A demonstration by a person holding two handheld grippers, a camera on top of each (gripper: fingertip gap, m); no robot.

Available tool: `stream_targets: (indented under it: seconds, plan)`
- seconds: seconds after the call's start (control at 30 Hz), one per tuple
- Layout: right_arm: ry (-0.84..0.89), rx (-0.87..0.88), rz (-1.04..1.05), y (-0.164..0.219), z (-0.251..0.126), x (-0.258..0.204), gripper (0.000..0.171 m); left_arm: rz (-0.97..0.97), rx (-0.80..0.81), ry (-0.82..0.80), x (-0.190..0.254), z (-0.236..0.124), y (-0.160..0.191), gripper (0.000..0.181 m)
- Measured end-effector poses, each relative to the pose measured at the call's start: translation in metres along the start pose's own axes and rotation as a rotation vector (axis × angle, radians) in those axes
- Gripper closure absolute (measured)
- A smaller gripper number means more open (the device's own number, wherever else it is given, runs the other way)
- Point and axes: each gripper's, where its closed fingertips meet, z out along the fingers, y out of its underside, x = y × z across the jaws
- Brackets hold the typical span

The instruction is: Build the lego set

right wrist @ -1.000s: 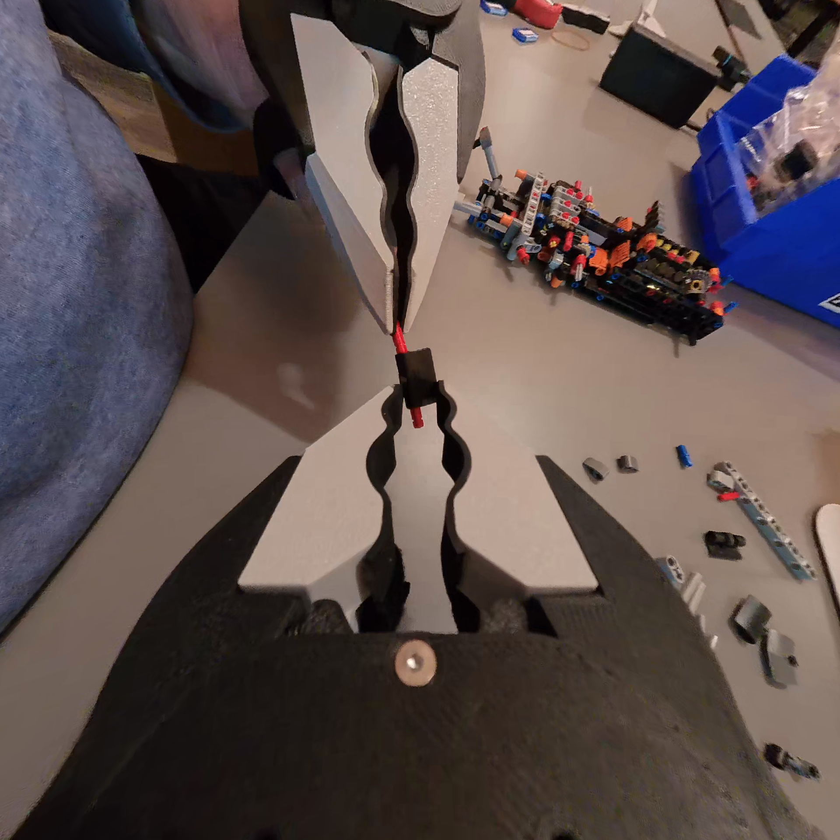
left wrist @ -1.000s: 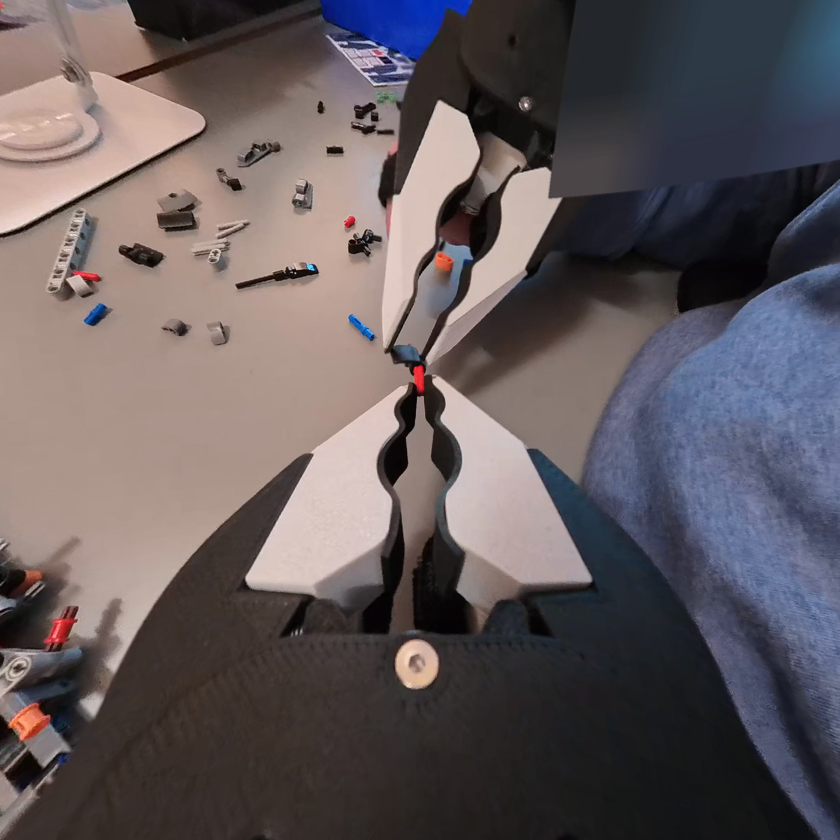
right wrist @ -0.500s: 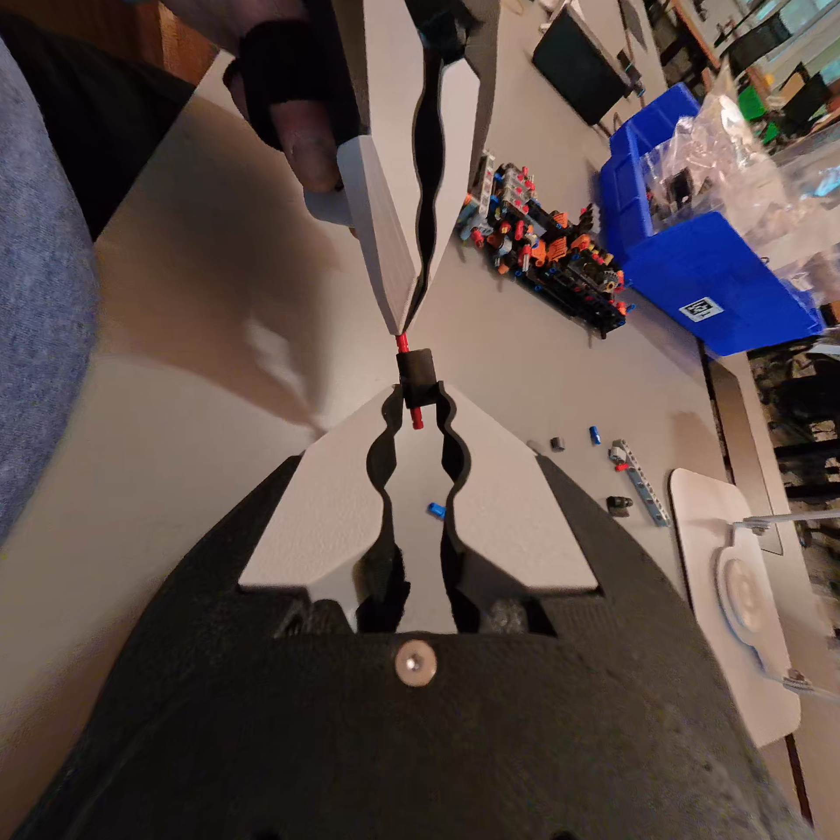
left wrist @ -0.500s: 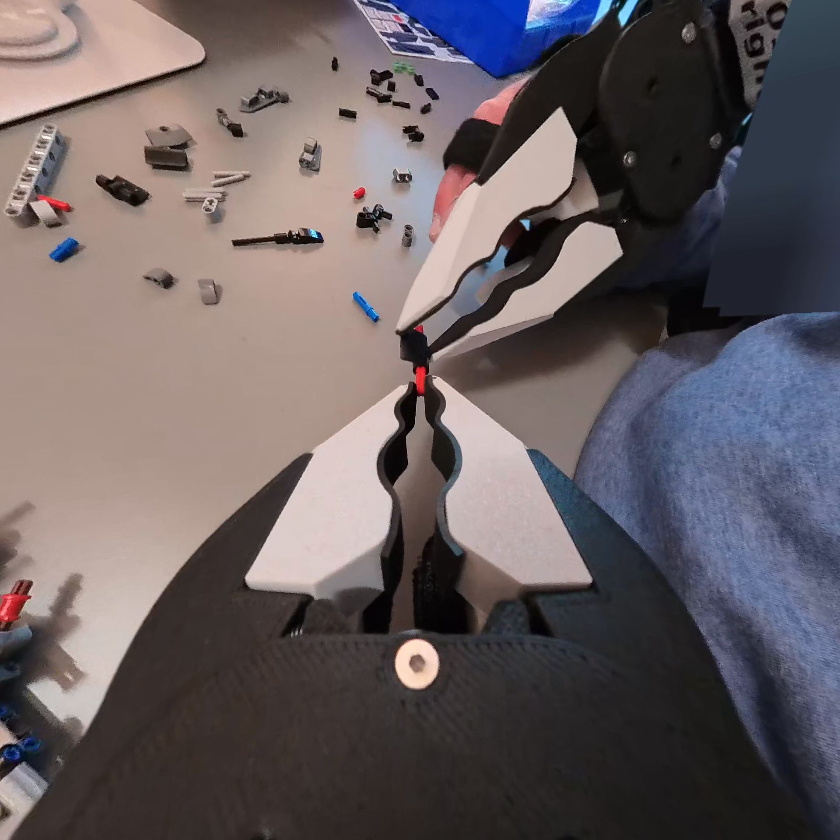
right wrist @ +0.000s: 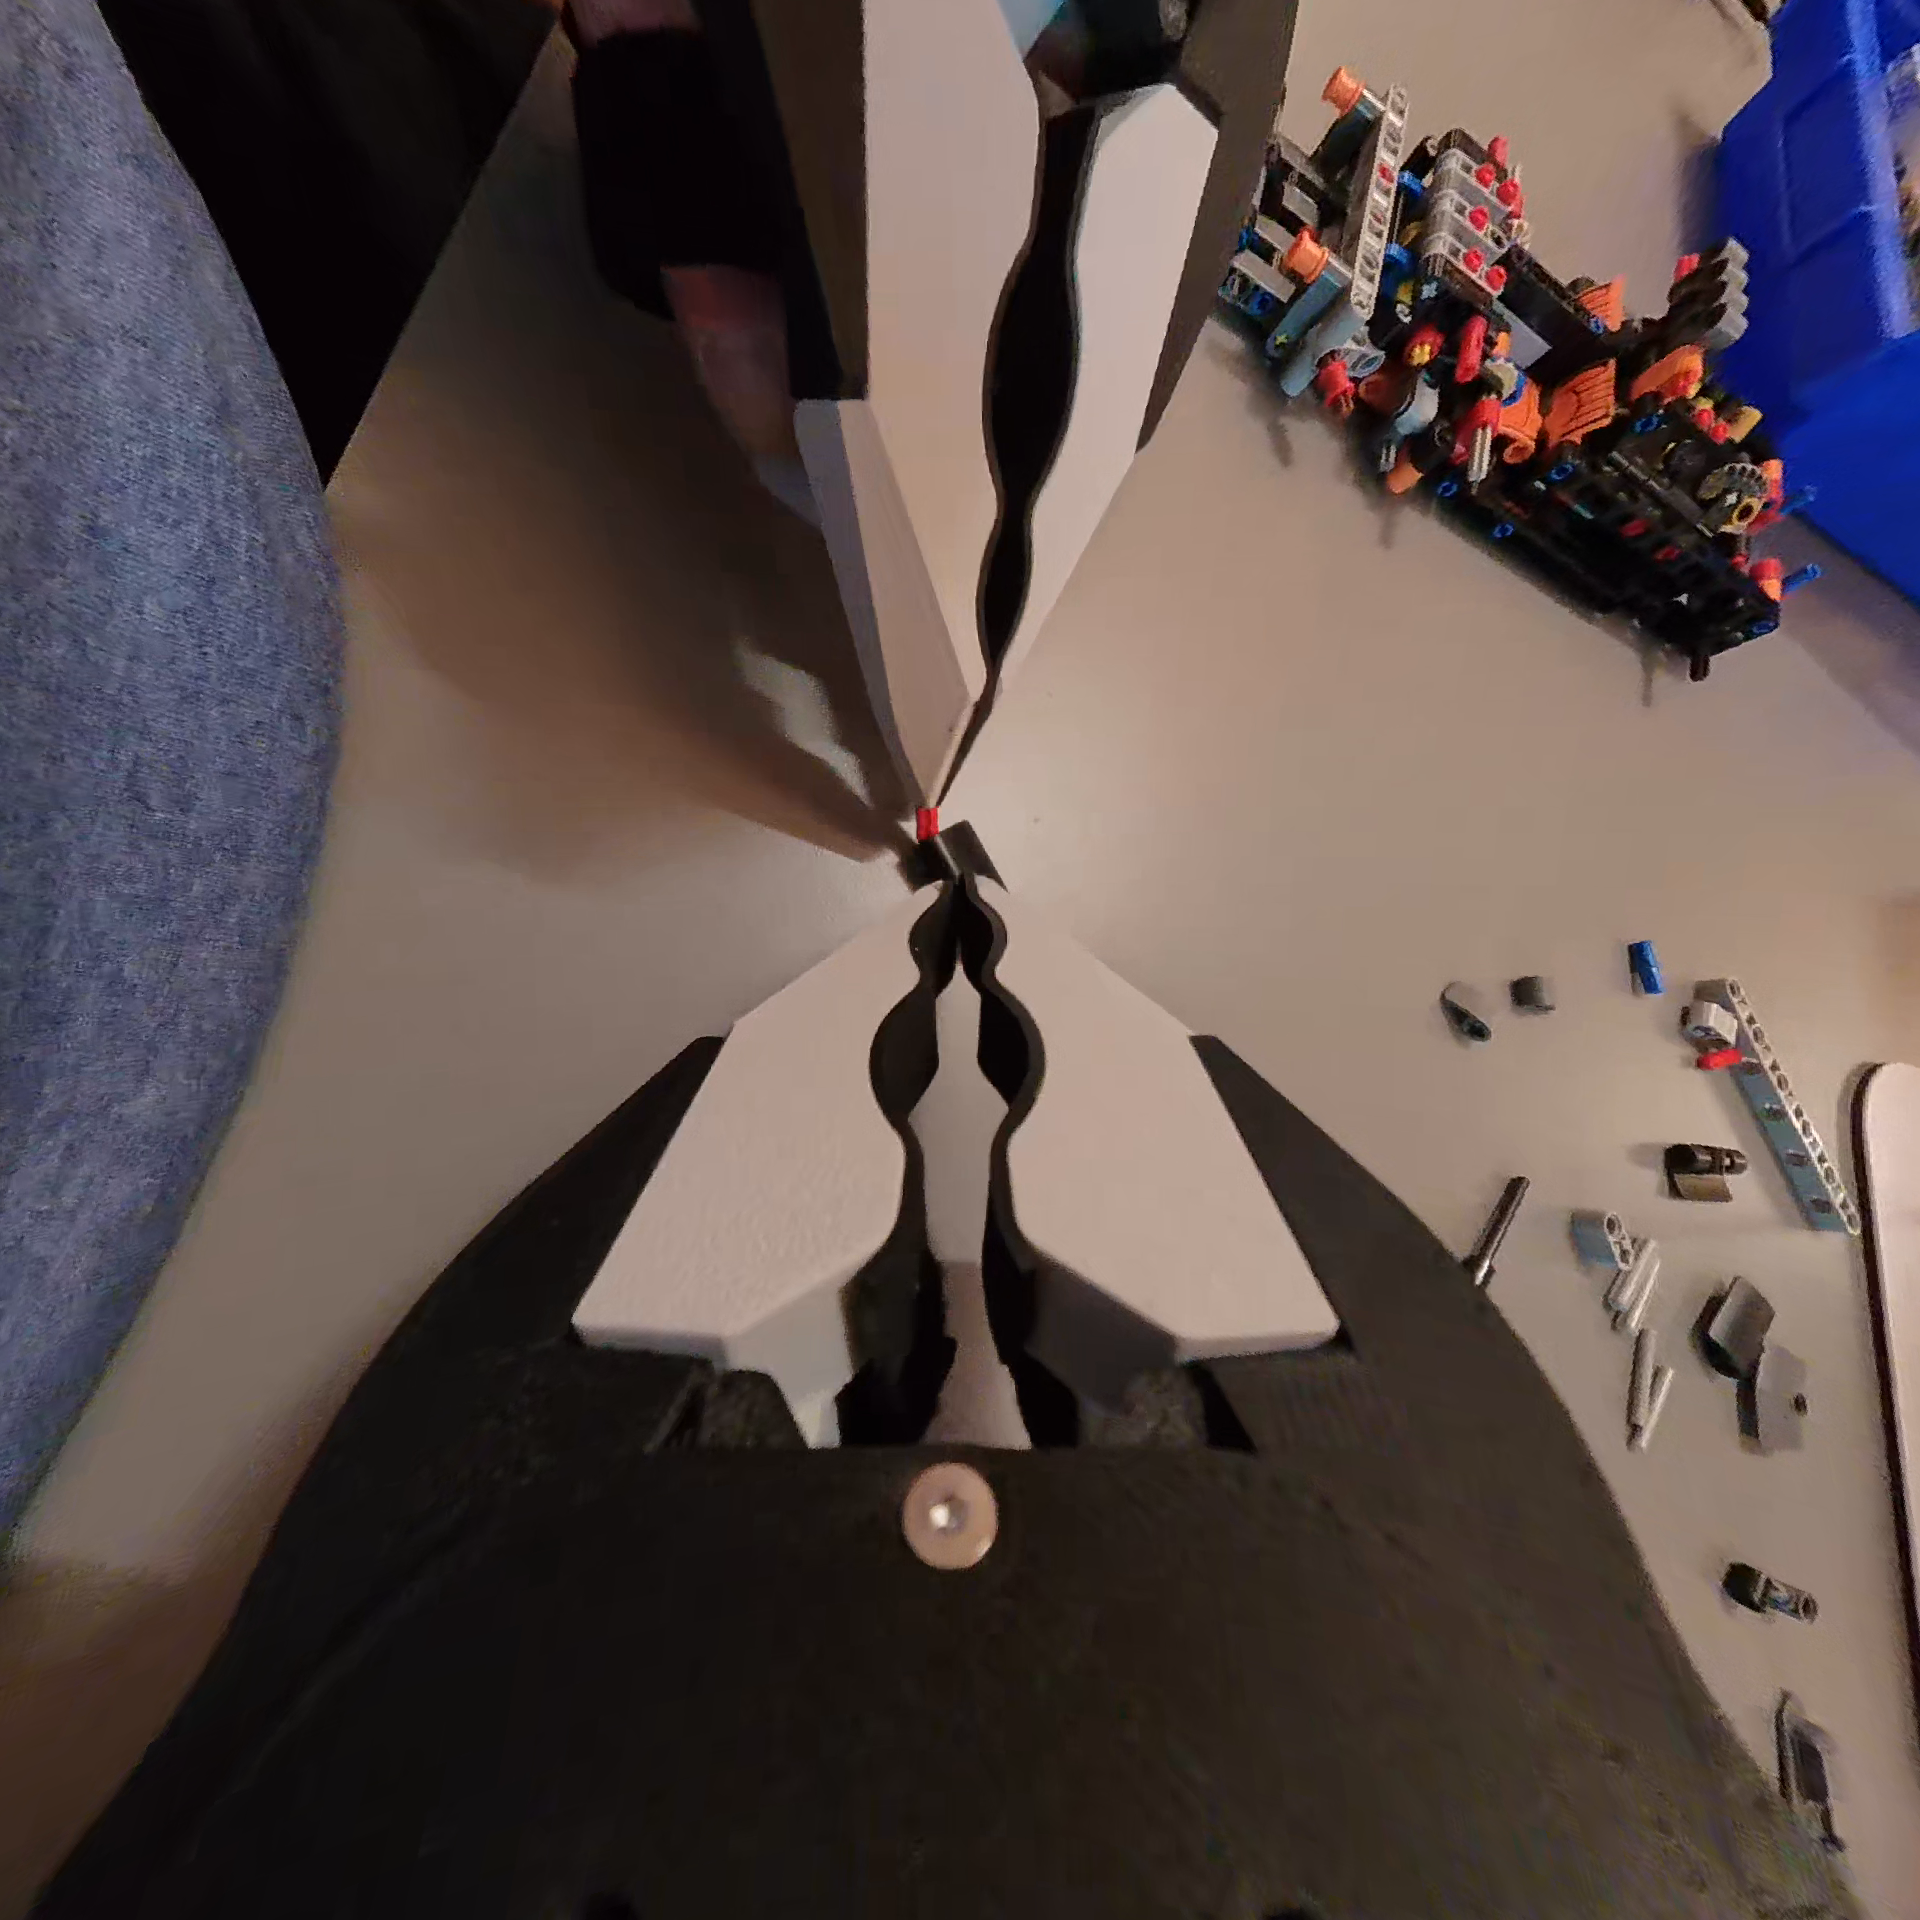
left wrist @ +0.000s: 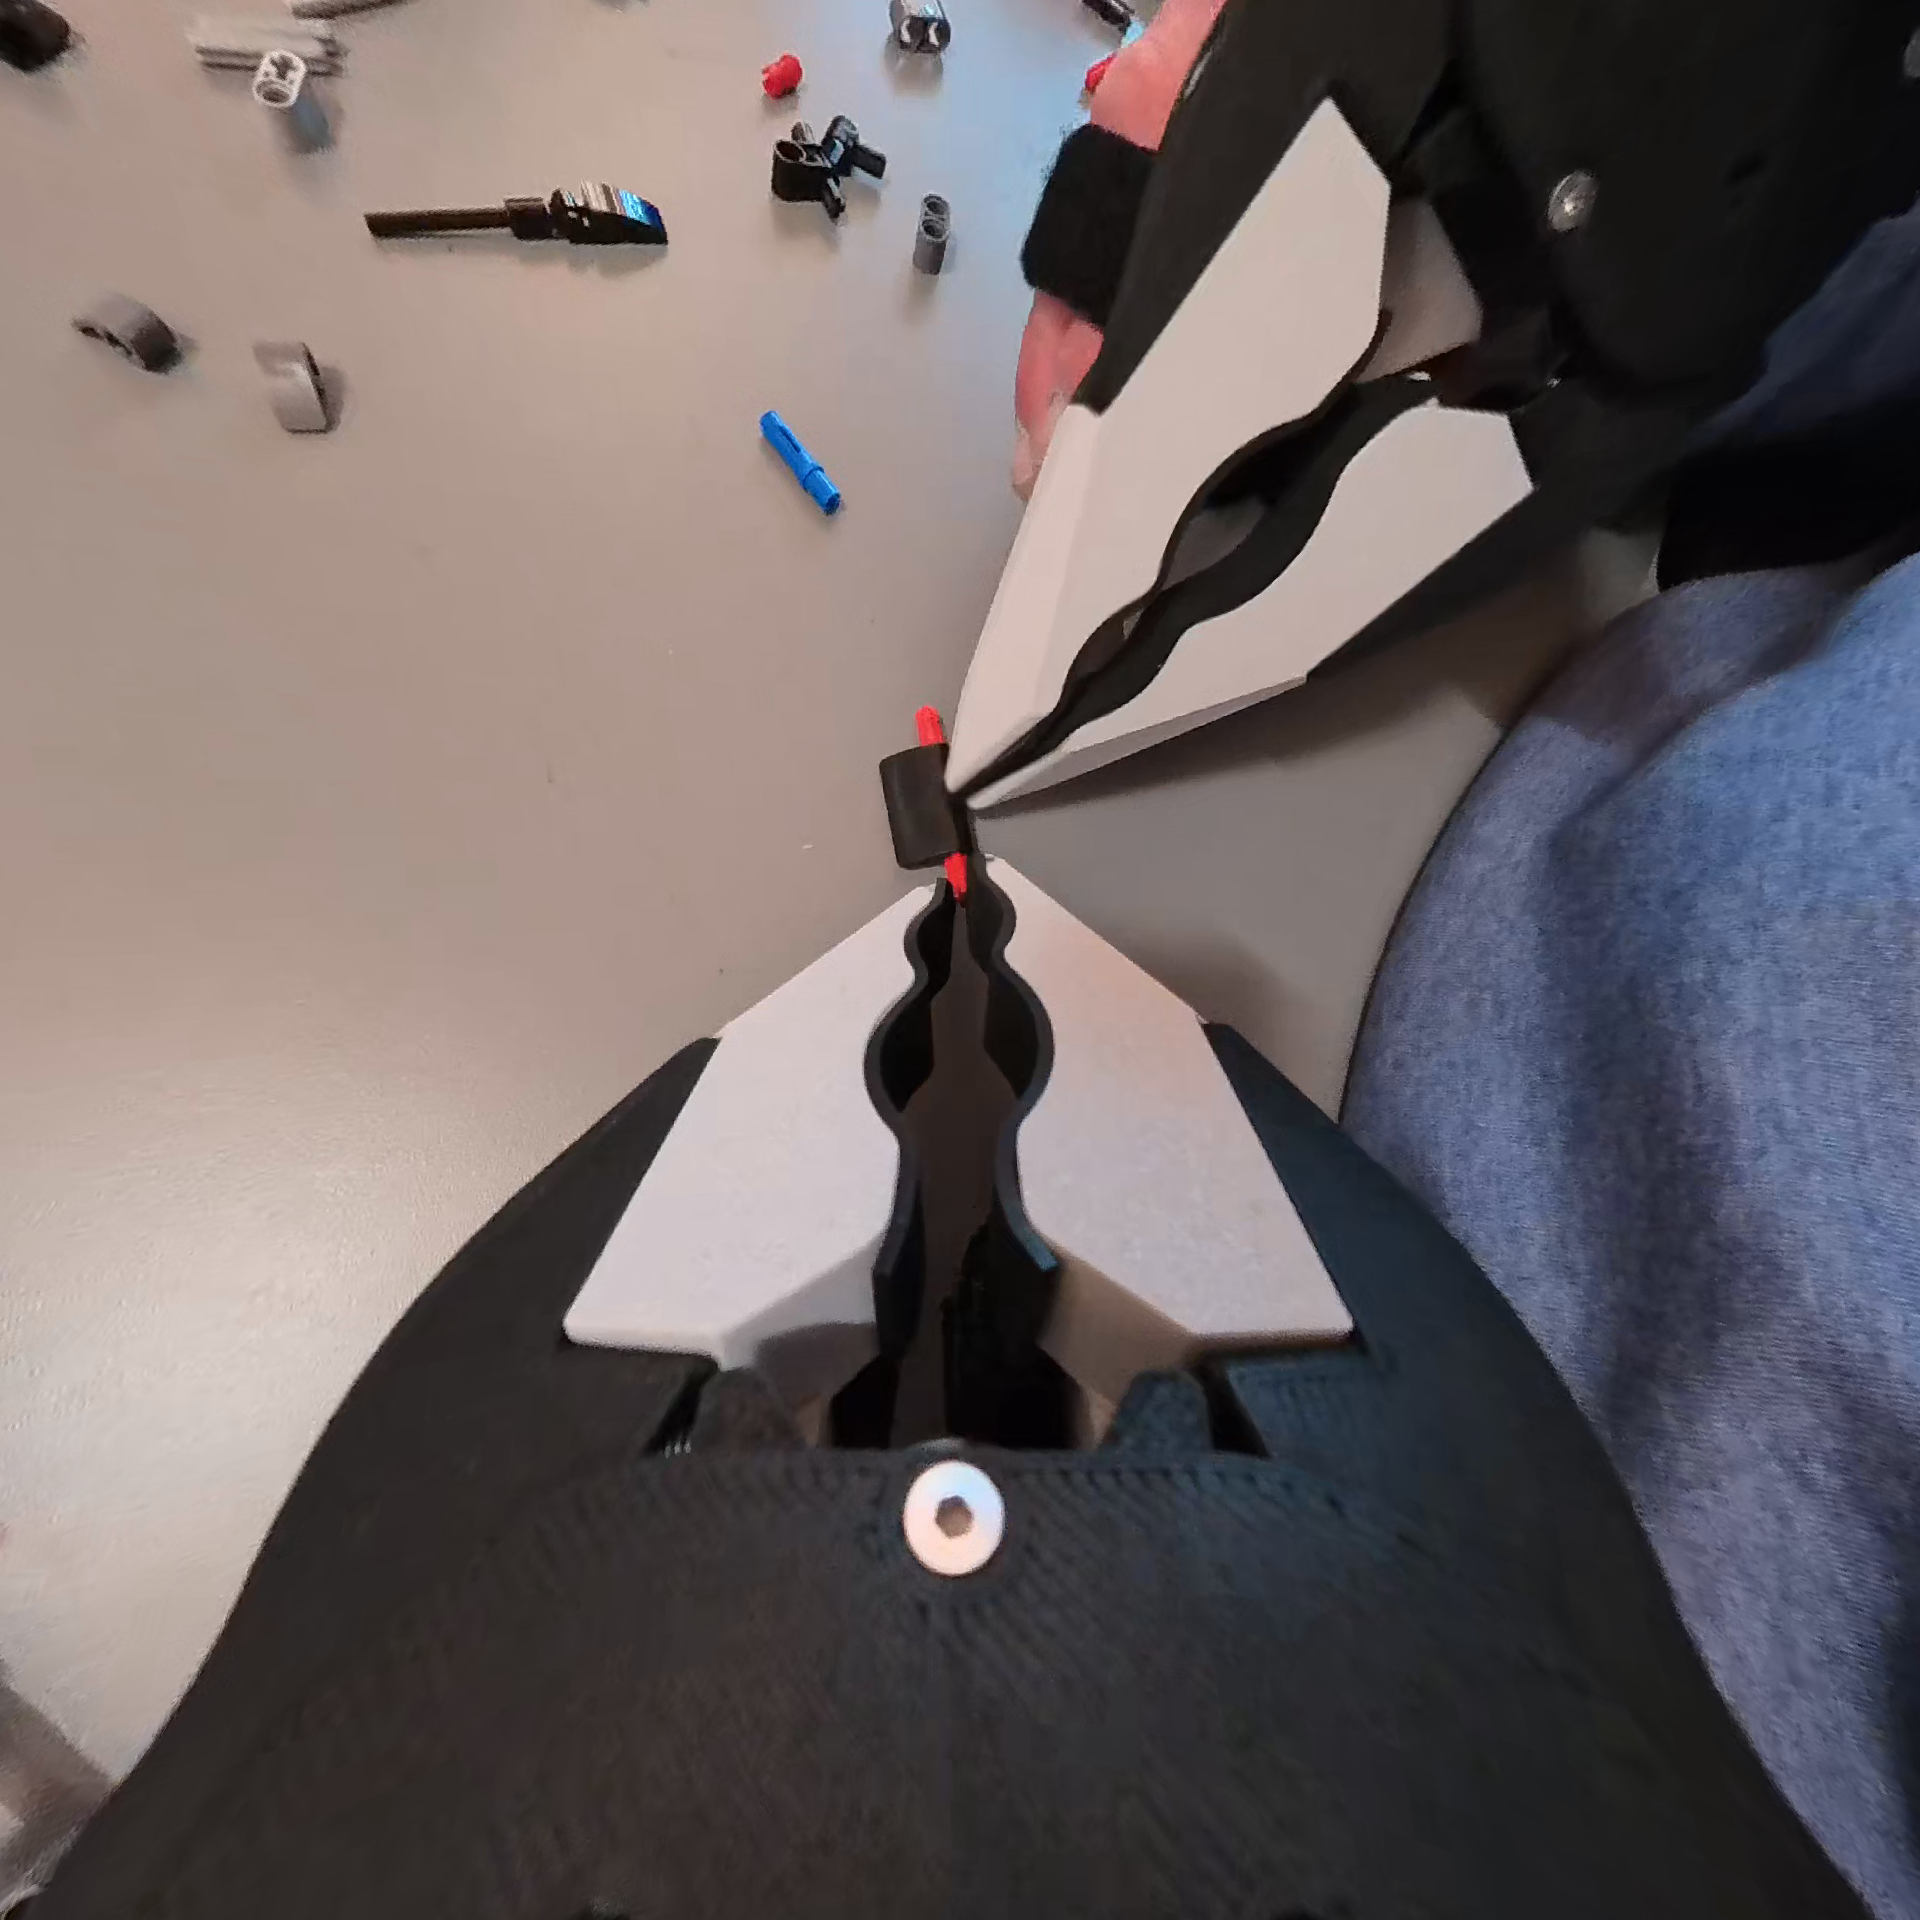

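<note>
While pinched, black piece — apparently — bridges both hand-held grippers' tips.

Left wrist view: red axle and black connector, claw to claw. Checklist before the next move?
1. Left claw shut on the red axle: ok.
2. Right claw shut on the black connector: ok.
3. Axle passes through the connector, with a red tip showing on the far side: ok.
4. Axle seated to the depth needed: cannot tell.
5. Loose blue pin lies apart from both claws: ok.
6. Partial build sits off to the side, away from the claws: ok.
</note>
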Motion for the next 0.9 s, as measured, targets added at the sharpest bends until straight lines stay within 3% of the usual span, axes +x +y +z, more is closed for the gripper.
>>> stream_targets:
  seconds: [0.3, 0.47, 0.9]
  plan:
    - [-0.062, 0.014, 0.099, 0.007, -0.010, 0.011, 0.164, 0.033, -0.017, -0.027, 0.000, 0.004, 0.001, 0.181]
    - [-0.125, -0.030, 0.056, 0.014, -0.003, 0.011, 0.156, 0.042, -0.024, -0.052, -0.002, 0.005, 0.001, 0.181]
    - [-0.133, -0.010, 0.127, 0.016, -0.001, 0.011, 0.165, 0.008, 0.024, -0.072, -0.001, 0.006, -0.004, 0.181]
